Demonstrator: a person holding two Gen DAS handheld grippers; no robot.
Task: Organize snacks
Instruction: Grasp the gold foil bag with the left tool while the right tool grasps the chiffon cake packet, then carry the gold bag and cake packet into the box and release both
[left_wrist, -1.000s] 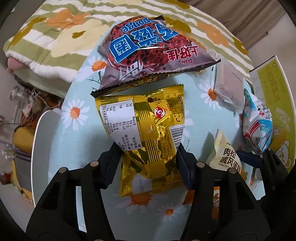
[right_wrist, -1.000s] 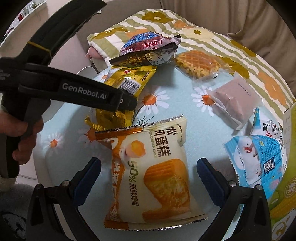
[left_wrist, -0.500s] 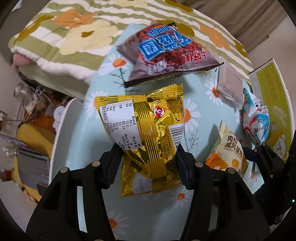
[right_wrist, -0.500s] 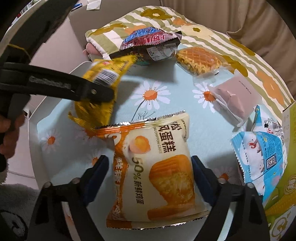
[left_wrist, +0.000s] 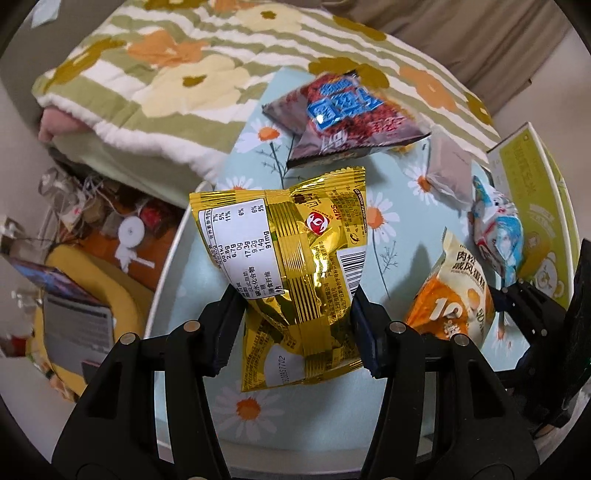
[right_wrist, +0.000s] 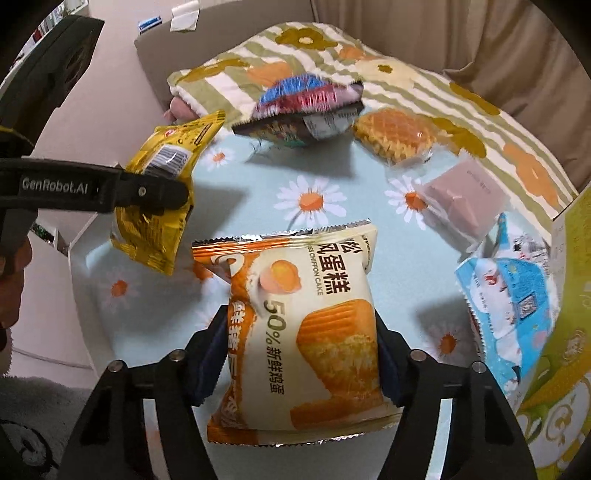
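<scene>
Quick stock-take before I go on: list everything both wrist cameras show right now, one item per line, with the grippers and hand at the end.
gold snack packet: 1, gold, lifted off the table in the left gripper
chiffon cake packet: 1, cream and orange, between the right gripper's pads
dark chocolate-snack packet: 1, maroon and blue, table's far edge
waffle packet: 1, clear wrap, right of the dark packet
pink-brown packet: 1, table's right side
blue and white packets: at least 1, beside the box
yellow-green box: 1, table's right edge
table: 1, pale blue daisy cloth
floral quilt: 1, green-striped, behind the table
left gripper: black, shut on the gold packet
right gripper: black, jaws just closing on the cake packet
hand: 1, on the left gripper's handle
</scene>
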